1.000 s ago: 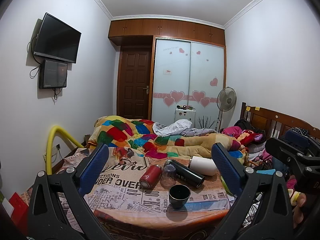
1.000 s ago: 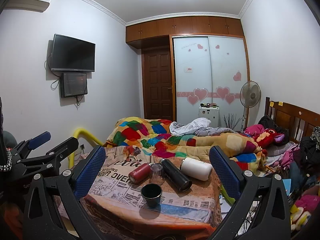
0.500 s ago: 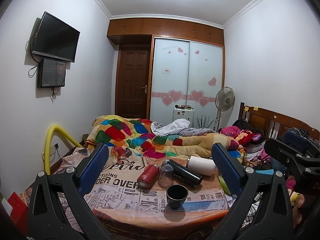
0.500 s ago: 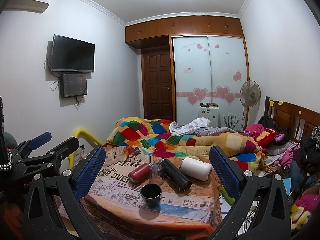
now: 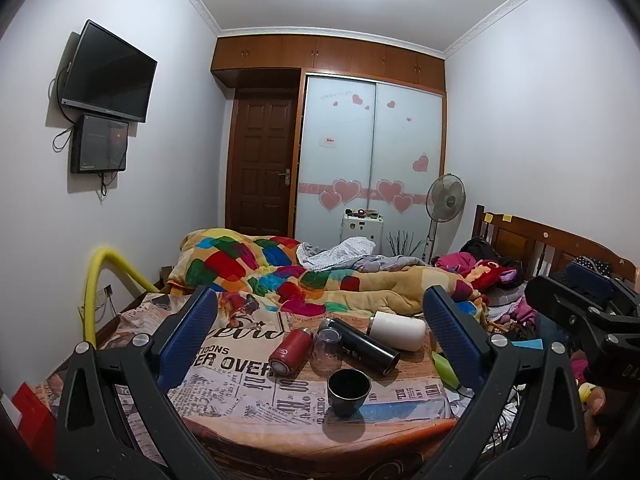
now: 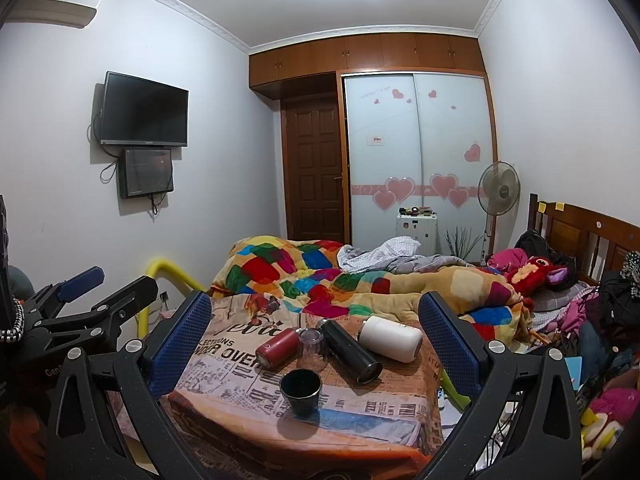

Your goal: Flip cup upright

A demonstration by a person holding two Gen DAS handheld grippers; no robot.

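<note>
Meanwhile, left tool [image 5: 320, 336] has edged leftward; cup [image 5: 349, 391] unmoved.

I'm reading print on the cloth [image 5: 240, 364] over the desk: big black letters spell "ER OVER", with "IOONS" just above and a script word ending "evic" higher up. From the right wrist the same cloth [image 6: 240, 356] gives "NDER OVER" under "LECTIONS". Small newsprint columns there are too fine for me to read. The red label on the wardrobe door [image 5: 330, 141] is a blur.
</note>
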